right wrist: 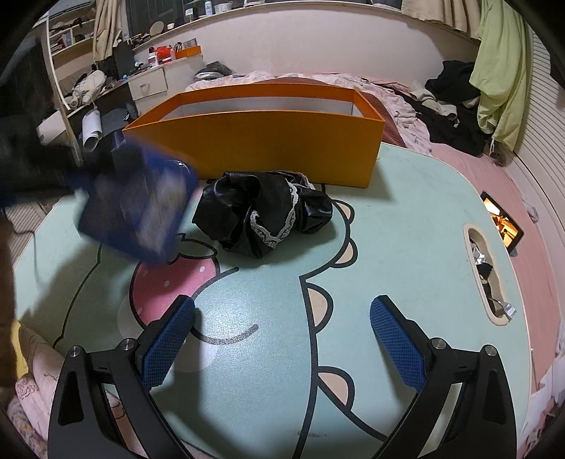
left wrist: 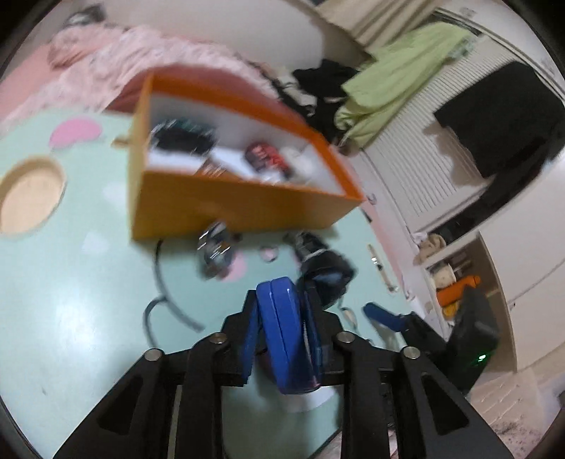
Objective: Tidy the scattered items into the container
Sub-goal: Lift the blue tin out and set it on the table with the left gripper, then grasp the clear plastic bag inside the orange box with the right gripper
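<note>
My left gripper (left wrist: 282, 339) clamps a flat blue case (left wrist: 286, 335); right gripper (right wrist: 282, 346) gapes empty. Orange cardboard box (left wrist: 226, 208) holds some items; crumpled black lace-trimmed cloth (right wrist: 265, 215) remains outside.

Room was pretty lived-in. A mint-green cartoon table (right wrist: 406, 226) sat on a bed with pink bedding (right wrist: 529, 219), a rumpled pink blanket (right wrist: 317, 79) bunched past its far edge. Off the far right corner, a pale green cloth (right wrist: 501, 70) hung by white slatted panels (left wrist: 423, 148), with dark clothes (right wrist: 455, 102) heaped below. Far left there was a cluttered desk with white drawers (right wrist: 148, 83), shelves (right wrist: 67, 35) above, and a long ledge (right wrist: 282, 9) along the cream wall.
</note>
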Tool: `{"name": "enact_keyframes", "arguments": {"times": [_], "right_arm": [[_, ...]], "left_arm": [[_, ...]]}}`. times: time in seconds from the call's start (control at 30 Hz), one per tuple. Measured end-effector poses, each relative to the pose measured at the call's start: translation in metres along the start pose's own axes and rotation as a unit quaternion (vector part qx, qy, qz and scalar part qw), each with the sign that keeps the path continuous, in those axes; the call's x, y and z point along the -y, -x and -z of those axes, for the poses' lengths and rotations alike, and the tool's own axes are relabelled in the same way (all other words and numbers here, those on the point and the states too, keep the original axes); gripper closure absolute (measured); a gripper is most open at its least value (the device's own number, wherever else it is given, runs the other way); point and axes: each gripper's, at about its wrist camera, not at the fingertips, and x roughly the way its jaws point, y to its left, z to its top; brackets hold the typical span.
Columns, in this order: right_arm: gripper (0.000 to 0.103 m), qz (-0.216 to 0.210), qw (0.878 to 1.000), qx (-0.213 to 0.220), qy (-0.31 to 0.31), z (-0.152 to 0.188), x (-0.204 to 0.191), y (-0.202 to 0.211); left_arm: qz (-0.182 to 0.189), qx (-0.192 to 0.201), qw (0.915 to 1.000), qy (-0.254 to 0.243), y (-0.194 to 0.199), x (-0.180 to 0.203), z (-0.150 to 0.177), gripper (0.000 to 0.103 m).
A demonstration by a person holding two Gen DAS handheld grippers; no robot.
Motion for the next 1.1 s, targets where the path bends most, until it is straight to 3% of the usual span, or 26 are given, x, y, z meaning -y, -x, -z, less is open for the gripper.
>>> {"name": "enact_keyframes", "arguments": {"times": [0.1,0.23,0.27,0.33,0.4,0.43,0.47,0.53,0.67,0.87,1.0,1.1], "right_arm": [[0.004,0.000,1.000,0.000,0.000,0.000,0.000,0.000],[0.004,0.000,1.000,0.000,0.000,0.000,0.000,0.000],[0.004,0.000,1.000,0.000,0.000,0.000,0.001,-0.001],[0.004,0.000,1.000,0.000,0.000,0.000,0.000,-0.001],[0.004,0.000,1.000,0.000,0.000,0.000,0.001,-0.001],[0.004,0.000,1.000,0.000,0.000,0.000,0.001,-0.001],[0.004,0.000,1.000,0.000,0.000,0.000,0.001,-0.001],[0.004,0.001,1.000,0.000,0.001,0.000,0.001,-0.001],[0.004,0.002,1.000,0.000,0.000,0.000,0.000,0.000],[0.004,0.009,1.000,-0.002,-0.004,0.001,0.001,0.002],[0.004,0.042,0.999,-0.013,-0.003,-0.003,0.000,0.004],[0.004,0.037,0.999,0.005,0.011,-0.017,-0.006,0.020]], "left_arm": [[-0.044,0.025,0.9984,-0.027,0.011,0.005,0.009,0.063],[-0.133,0.064,0.9852,-0.087,0.027,0.023,0.029,0.027],[-0.156,0.065,0.9808,-0.097,0.028,0.027,0.036,0.018],[-0.205,0.056,0.9711,-0.109,0.025,0.029,0.046,0.011],[-0.251,0.041,0.9595,-0.121,0.019,0.025,0.051,0.011],[-0.277,0.029,0.9508,-0.137,0.011,0.026,0.056,0.010],[-0.298,0.026,0.9410,-0.158,0.005,0.029,0.061,0.002],[-0.307,0.048,0.9323,-0.185,0.001,0.034,0.067,0.000],[-0.281,0.043,0.9444,-0.166,-0.001,0.026,0.063,0.000],[-0.282,0.050,0.9441,-0.163,-0.002,0.026,0.066,0.000],[-0.279,0.050,0.9450,-0.163,0.001,0.027,0.071,0.000],[-0.277,0.053,0.9451,-0.165,0.002,0.026,0.071,0.000]]}}
